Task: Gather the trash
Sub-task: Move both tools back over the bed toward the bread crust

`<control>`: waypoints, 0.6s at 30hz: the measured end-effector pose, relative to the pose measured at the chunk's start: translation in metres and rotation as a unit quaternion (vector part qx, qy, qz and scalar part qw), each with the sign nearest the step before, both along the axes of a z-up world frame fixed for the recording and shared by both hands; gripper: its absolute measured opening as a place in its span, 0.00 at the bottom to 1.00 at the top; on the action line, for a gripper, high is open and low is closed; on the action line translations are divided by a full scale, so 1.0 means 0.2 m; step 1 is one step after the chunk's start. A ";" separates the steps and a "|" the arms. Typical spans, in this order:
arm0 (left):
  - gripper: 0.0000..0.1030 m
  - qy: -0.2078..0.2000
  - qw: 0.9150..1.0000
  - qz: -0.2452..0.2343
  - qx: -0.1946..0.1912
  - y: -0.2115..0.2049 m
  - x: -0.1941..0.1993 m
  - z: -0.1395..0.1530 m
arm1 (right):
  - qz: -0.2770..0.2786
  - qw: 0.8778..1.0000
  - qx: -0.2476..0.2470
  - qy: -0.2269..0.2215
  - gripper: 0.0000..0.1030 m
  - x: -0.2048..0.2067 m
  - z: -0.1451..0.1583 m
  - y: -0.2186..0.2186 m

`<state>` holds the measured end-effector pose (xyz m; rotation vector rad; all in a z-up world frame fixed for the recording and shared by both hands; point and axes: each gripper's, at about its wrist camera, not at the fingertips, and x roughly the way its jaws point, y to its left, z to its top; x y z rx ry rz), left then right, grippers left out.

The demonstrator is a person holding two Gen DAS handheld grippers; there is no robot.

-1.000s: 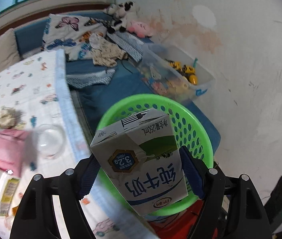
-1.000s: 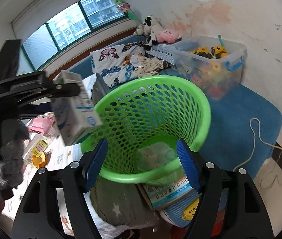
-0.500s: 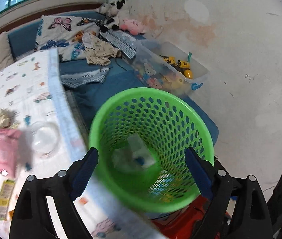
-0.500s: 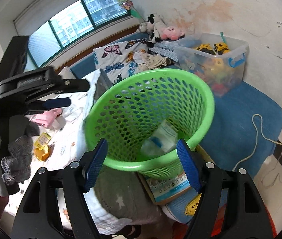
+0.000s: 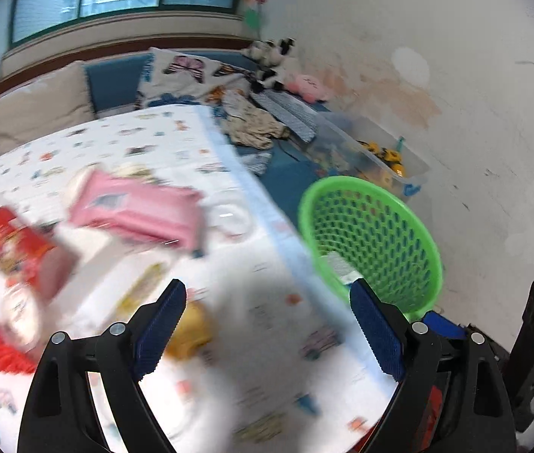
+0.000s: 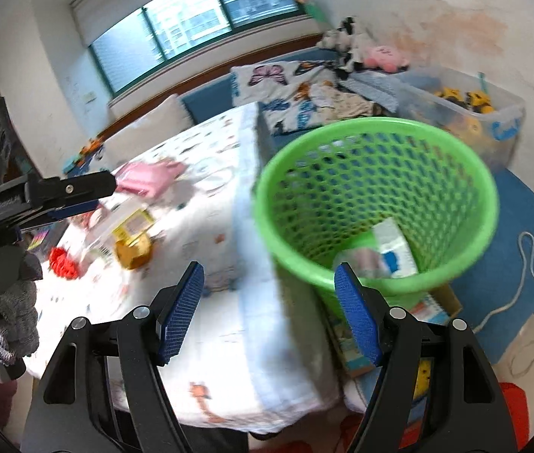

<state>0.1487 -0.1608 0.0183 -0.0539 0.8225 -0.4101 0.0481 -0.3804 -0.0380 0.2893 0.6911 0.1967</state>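
step: one drop done by the look of it – milk carton (image 6: 391,249) lies in the green basket (image 6: 488,204); both grippers now face the bench (image 6: 229,249), so I judge the next pick is starting.
left hand-held gripper (image 5: 263,321): released, nothing btwn the blue pads; jaws have just been opening wider. Sits above the bench cloth, near the yellow wrapper (image 5: 187,332).
right hand-held gripper (image 6: 269,309): spread apart, empty; over the bench edge, basket just to its right in view.
carton pos: at basket bottom, resting against other trash there; seen thru the rim in the right view, only a grey-white corner (image 5: 338,266) shows in the left view.
carton axis: tipped, not upright – long axis seems to slant up toward the far wall of the basket, blue print facing the cam. Blurred, so approx only.
trash left on bench: pink pack (image 5: 138,211), red snack pack (image 5: 14,249), red scrap (image 6: 63,262), yellow box (image 6: 133,222), clear lid-like piece (image 5: 231,221). Left view v. blurred, ids rough.
next move needs: pick one item, prob. the yellow wrapper since it's closest to the left jaws; lower, straddle it across its narrow side, close, then carry to the basket standing beside the bench.
risk: crumpled wrapper is light + soft, may slip or slide on the cloth.
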 end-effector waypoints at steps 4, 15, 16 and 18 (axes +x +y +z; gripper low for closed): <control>0.83 -0.004 0.999 0.034 0.002 0.22 -0.08 -0.02 | 0.031 0.999 -0.008 0.000 0.70 0.03 0.01 0.15; 0.83 0.012 0.994 0.110 -0.012 0.69 -0.22 -0.12 | 0.106 0.994 -0.031 0.006 0.65 0.16 -0.02 0.54; 0.83 0.012 0.993 0.114 -0.011 0.71 -0.23 -0.14 | 0.115 0.993 -0.035 0.008 0.65 0.19 -0.02 0.58; 0.83 0.016 0.992 0.121 -0.007 0.77 -0.26 -0.16 | 0.128 0.991 -0.039 0.012 0.63 0.23 -0.03 0.64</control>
